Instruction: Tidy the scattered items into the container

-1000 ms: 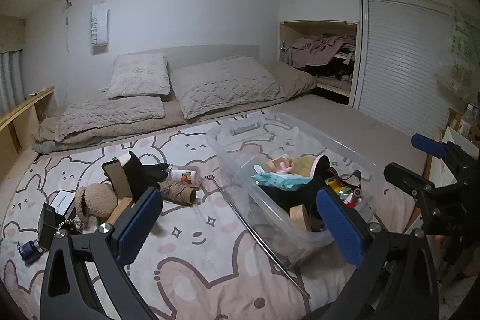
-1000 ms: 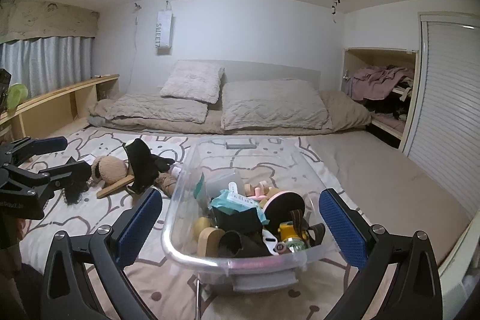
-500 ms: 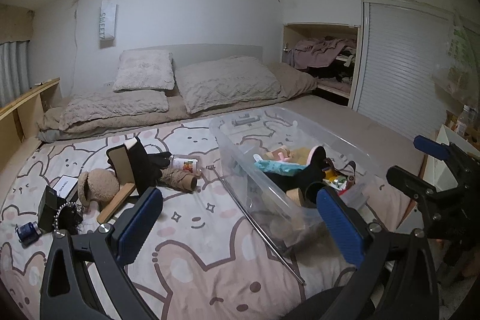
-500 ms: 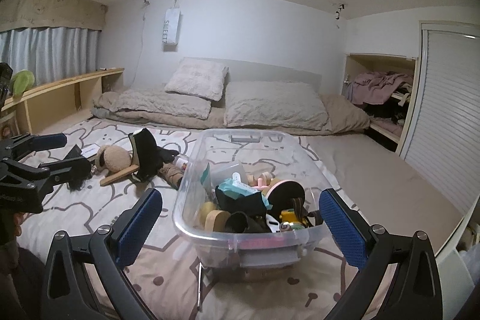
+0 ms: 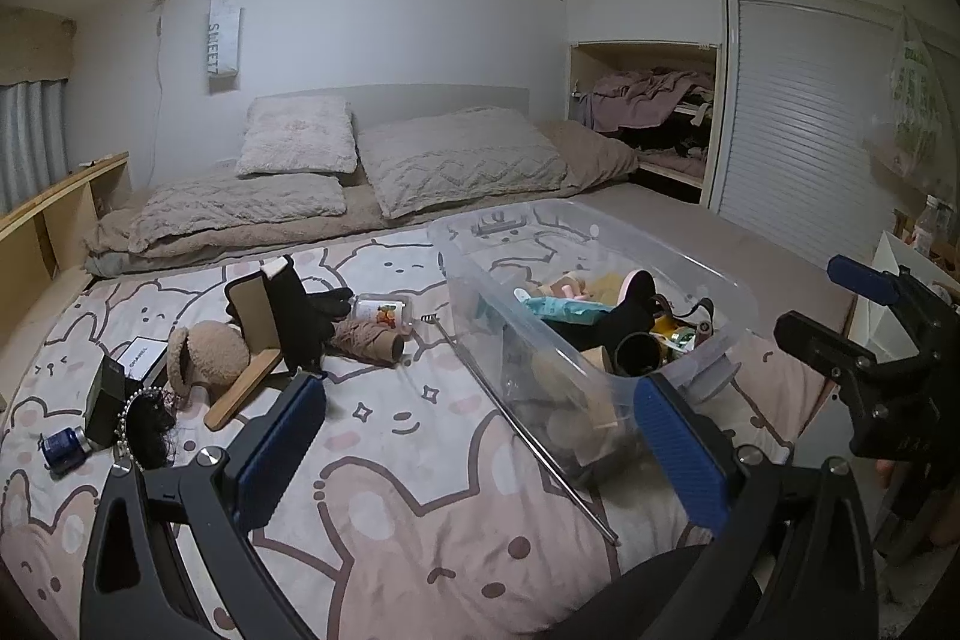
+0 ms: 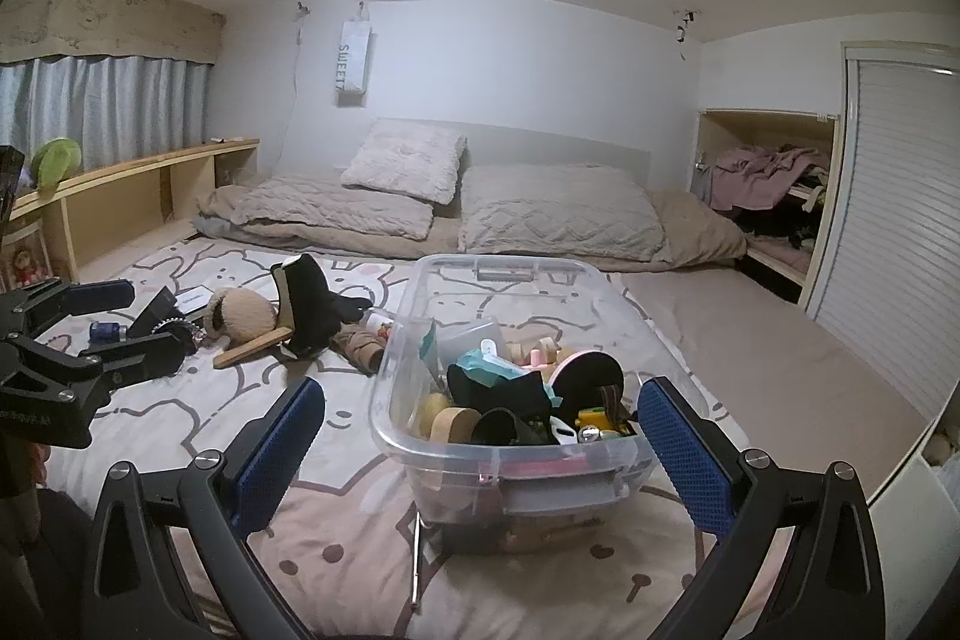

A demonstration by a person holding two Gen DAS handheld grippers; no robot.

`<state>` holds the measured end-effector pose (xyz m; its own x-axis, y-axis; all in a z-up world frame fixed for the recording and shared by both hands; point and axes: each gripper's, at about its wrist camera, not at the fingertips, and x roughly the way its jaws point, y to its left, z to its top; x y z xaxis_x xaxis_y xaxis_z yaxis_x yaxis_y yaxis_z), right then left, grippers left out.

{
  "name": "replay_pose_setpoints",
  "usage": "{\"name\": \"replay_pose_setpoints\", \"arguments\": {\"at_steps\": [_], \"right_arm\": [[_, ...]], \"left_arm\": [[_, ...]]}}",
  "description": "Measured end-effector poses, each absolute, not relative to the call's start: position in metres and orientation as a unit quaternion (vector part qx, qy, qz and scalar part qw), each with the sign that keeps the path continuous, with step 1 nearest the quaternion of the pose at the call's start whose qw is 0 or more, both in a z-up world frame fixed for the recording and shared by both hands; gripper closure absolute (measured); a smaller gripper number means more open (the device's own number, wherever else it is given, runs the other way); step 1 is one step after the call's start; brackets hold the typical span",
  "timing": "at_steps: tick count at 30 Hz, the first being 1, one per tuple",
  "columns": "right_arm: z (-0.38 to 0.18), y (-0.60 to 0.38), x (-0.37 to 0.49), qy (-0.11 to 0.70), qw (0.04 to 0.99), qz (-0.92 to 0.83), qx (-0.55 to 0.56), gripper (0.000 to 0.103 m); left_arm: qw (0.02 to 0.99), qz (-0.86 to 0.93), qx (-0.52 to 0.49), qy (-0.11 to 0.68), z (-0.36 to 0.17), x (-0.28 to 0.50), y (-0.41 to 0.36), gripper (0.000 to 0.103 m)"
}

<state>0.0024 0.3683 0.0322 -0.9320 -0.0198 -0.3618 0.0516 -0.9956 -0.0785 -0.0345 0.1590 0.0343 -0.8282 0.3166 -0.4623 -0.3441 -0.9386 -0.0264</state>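
A clear plastic bin [image 6: 384,436] [image 5: 480,280] sits on the bear-print bedspread, holding several items, among them a teal packet [image 6: 492,361] and a black-and-pink disc [image 6: 585,379]. Left of it lie a tan plush toy [image 5: 207,352], a black glove on a card [image 5: 294,316], a wooden brush [image 5: 240,394], a brown roll [image 5: 369,340], a small jar [image 5: 384,310], a black box [image 5: 108,400] and a blue can [image 5: 63,445]. A thin metal rod [image 5: 528,430] lies along the bin. My left gripper [image 5: 478,383] and right gripper [image 6: 480,391] are open and hold nothing, both short of the bed's foot.
Pillows [image 6: 558,220] and a folded quilt [image 6: 336,208] fill the head of the bed. A wooden shelf [image 6: 150,172] runs along the left wall. At the right are a slatted closet door [image 6: 900,250] and a niche with clothes [image 6: 768,172].
Both grippers have drawn back from the bed, so the bin and the scattered items look farther off. Both stay open. Nothing on the bed has moved.
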Motion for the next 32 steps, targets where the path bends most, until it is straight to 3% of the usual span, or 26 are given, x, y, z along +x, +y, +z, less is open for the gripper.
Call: {"name": "replay_pose_setpoints", "arguments": {"at_steps": [32], "right_arm": [[0.038,0.363,0.015,0.046,0.027,-0.983,0.174,0.000]], "left_arm": [[0.175,0.957,-0.232,0.016,0.039,-0.019,0.155,0.000]]}}
